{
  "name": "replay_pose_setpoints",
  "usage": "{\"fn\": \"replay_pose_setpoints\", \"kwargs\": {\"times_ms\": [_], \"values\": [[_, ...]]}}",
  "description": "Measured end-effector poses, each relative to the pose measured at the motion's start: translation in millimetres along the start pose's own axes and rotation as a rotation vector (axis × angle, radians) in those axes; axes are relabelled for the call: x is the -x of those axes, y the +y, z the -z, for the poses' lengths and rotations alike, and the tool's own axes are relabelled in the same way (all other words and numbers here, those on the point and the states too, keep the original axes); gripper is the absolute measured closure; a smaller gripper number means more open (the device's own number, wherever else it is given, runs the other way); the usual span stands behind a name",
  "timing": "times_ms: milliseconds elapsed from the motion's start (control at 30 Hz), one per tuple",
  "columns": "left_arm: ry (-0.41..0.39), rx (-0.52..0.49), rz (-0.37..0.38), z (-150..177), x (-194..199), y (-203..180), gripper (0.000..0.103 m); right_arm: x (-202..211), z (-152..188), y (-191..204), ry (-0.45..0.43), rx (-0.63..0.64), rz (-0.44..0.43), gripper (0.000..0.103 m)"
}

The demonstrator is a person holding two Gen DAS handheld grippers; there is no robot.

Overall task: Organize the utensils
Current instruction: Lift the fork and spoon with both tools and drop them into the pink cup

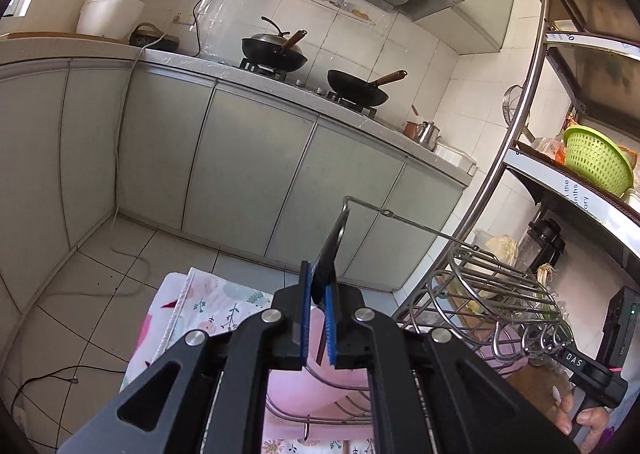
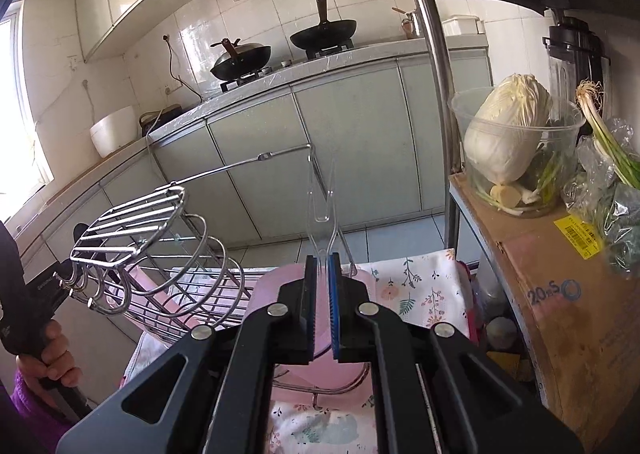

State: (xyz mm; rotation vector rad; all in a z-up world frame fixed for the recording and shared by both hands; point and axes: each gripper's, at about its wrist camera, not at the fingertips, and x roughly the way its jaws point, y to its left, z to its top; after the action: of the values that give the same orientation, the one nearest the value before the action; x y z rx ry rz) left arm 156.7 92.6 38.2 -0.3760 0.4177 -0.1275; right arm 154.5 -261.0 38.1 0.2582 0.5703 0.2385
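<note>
My left gripper (image 1: 318, 286) is shut on a flat metal utensil (image 1: 334, 242), seen edge-on and standing up between the blue pads. My right gripper (image 2: 323, 262) is shut on a clear plastic two-pronged fork (image 2: 322, 194), prongs pointing up. A wire utensil rack (image 2: 160, 254) with a round holder and hooks lies on the pink cloth; it also shows in the left wrist view (image 1: 492, 294), to the right of my left gripper. A long thin wire arm (image 2: 240, 164) rises from the rack near both utensils.
A floral and pink cloth (image 2: 420, 290) covers the surface below. A metal shelf (image 1: 520, 134) stands at right with a green colander (image 1: 596, 158). A cabbage in a clear tub (image 2: 508, 134) sits on a cardboard box (image 2: 560, 294). Two woks (image 1: 356, 88) sit on the stove behind.
</note>
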Motion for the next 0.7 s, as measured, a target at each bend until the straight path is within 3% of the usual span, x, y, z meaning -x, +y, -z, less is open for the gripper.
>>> {"fn": "replay_pose_setpoints", "kwargs": {"times_ms": [100, 167, 233, 333, 400, 500, 700], "values": [[0.029, 0.022, -0.004, -0.7, -2.0, 3.6, 0.096, 0.9, 1.5, -1.4, 0.004, 0.0, 0.012, 0.097], [0.043, 0.034, -0.006, -2.6, -2.8, 4.6, 0.075, 2.0, 2.1, -1.1, 0.009, 0.002, 0.024, 0.097], [0.056, 0.052, 0.007, -4.2, -2.4, 5.5, 0.066, 2.4, 2.3, -0.6, 0.019, 0.009, 0.029, 0.096], [0.073, 0.046, 0.019, -7.4, -1.8, 2.8, 0.063, 2.8, 2.0, -0.9, 0.037, 0.012, 0.033, 0.094], [0.08, 0.038, 0.017, -8.1, -0.3, 1.0, 0.062, 2.0, 1.7, -2.8, 0.053, 0.004, 0.038, 0.083], [0.081, 0.03, 0.011, -7.9, 4.7, 0.4, 0.059, 6.3, 3.2, -5.7, 0.049, -0.013, 0.033, 0.074], [0.09, 0.054, 0.008, -4.0, 19.6, 5.0, 0.057, 22.9, 10.3, -7.4, 0.04, -0.024, 0.028, 0.073]]}}
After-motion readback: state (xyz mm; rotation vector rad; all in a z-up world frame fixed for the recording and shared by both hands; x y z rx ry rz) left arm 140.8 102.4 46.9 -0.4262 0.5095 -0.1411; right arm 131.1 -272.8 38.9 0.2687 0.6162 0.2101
